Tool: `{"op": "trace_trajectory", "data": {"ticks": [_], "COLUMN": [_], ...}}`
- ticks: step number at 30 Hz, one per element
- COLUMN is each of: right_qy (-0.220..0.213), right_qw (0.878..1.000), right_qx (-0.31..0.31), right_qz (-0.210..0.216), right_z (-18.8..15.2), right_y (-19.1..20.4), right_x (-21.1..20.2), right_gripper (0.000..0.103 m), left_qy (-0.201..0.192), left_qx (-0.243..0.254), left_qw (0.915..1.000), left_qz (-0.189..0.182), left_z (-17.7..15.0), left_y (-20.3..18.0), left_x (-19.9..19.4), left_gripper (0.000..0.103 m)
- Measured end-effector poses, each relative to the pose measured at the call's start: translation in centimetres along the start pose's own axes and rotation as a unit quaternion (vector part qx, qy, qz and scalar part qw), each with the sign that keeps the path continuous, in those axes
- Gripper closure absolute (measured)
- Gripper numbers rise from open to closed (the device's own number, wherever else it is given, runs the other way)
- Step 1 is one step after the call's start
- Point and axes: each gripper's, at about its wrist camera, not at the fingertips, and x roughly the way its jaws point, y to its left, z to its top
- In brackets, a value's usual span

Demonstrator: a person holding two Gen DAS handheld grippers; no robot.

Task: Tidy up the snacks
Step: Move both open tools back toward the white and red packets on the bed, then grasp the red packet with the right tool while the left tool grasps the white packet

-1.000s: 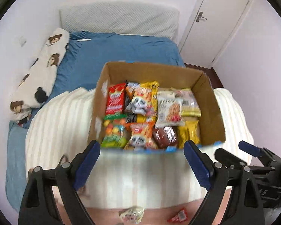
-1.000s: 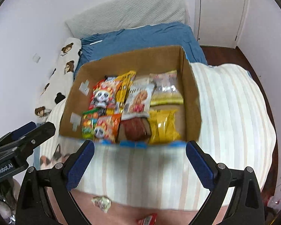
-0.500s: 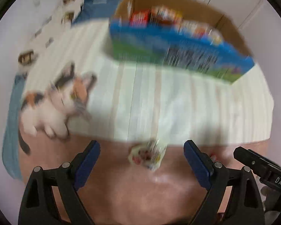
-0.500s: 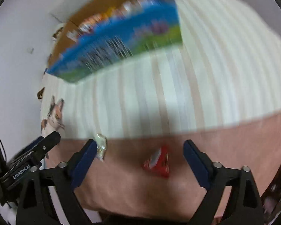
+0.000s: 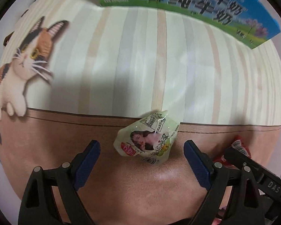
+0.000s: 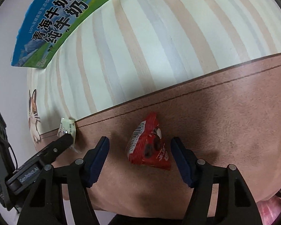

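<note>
Brown blanket; left gripper wide around pale packet; right gripper (just been closing) astride red packet, untouched

Both tongs are black clamp arms with silver rivets and ribbed blue pads

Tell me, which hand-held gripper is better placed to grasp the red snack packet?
Right hand-held gripper: the red snack packet lies between its open, closing jaws. The left hand-held gripper brackets the pale green packet.

Both wrist views look steeply down, close over the blanket. Each sees the other's packet and the milk carton.
</note>
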Motion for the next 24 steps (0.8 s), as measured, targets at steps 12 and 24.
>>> {"op": "trace_trajectory", "data": {"ticks": [12,24], "right_qy": [-0.006,-0.026], "right_qw": [1.0,0.997], "right_qx": [-0.016,-0.062], "right_qz": [-0.019,-0.049], "right_z": [0.2,-0.6], "right_y": [1.2,2.7], "right_x": [0.5,1.0], "right_gripper": [0.036,0.064], "left_qy": [-0.01,-0.021], "left_qx": [0.016,0.013], "left_qw": [0.9997,0.9995], "left_qz": [0.018,0.021], "left_z": [-0.5,-1.6], "left_y": [-1.2,-2.1], "left_x": [2.1,1.2], "left_gripper": [0.045,0.059]}}
